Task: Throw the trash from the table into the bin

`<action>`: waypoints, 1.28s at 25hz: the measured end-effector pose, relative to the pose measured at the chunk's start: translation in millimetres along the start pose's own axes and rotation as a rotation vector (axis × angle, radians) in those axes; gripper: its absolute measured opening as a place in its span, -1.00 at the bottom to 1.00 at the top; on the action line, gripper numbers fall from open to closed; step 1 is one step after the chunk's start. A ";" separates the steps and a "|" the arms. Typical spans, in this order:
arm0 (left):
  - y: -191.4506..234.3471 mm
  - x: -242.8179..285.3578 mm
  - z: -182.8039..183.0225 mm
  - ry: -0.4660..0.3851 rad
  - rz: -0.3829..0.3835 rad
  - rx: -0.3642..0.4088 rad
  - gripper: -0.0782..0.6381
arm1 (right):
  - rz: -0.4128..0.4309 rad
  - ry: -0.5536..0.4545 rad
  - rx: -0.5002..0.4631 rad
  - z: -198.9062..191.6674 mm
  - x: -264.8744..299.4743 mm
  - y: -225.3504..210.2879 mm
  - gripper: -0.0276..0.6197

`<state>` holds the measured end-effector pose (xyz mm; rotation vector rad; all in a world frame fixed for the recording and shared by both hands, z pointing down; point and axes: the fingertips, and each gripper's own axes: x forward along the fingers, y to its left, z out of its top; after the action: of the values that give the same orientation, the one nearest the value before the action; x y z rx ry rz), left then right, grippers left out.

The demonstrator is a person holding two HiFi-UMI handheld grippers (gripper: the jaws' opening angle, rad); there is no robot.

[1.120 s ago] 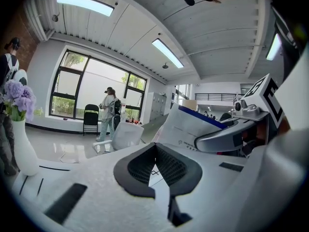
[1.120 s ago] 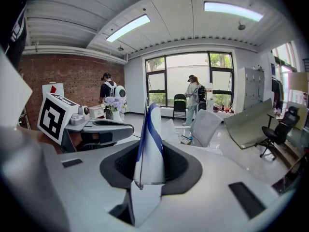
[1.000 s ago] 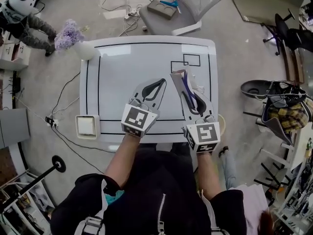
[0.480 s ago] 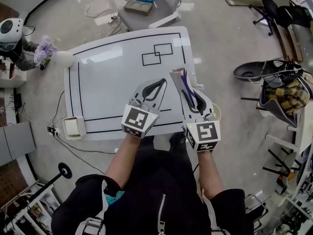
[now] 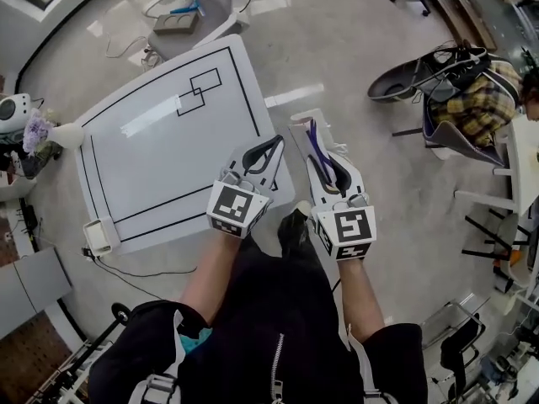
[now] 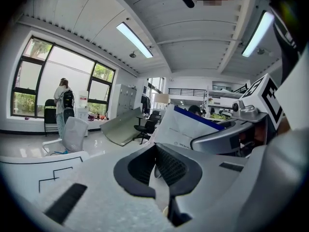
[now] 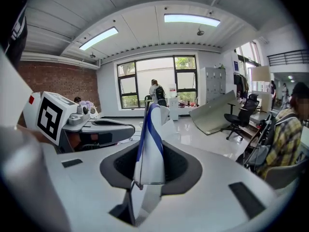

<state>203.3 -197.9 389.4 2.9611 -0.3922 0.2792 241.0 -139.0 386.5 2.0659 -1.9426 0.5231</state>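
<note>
The white table point(image 5: 168, 162) stands on a shiny grey floor point(image 5: 337, 66). A white vase point(image 5: 67, 133) of purple flowers point(image 5: 35, 131) sits at one table corner. A small white box point(image 5: 99, 236) sits at the next corner (black lines are drawn on the tabletop).

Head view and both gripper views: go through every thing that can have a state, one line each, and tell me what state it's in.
Left gripper: jaws together, nothing between them.
Right gripper: jaws closed on the packet.
White and blue packet: pinched on edge between the right jaws, off the table.
Vase: at the table's far corner, holding purple flowers.
</note>
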 end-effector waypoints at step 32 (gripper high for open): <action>-152.5 77.8 -41.3 0.092 -0.275 -0.010 -0.76 | -0.245 0.084 0.204 -103.2 -98.5 -106.9 -0.61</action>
<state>311.5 -64.4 427.6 2.9299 0.0254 0.3763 334.6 1.6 443.7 2.3232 -1.6173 0.7648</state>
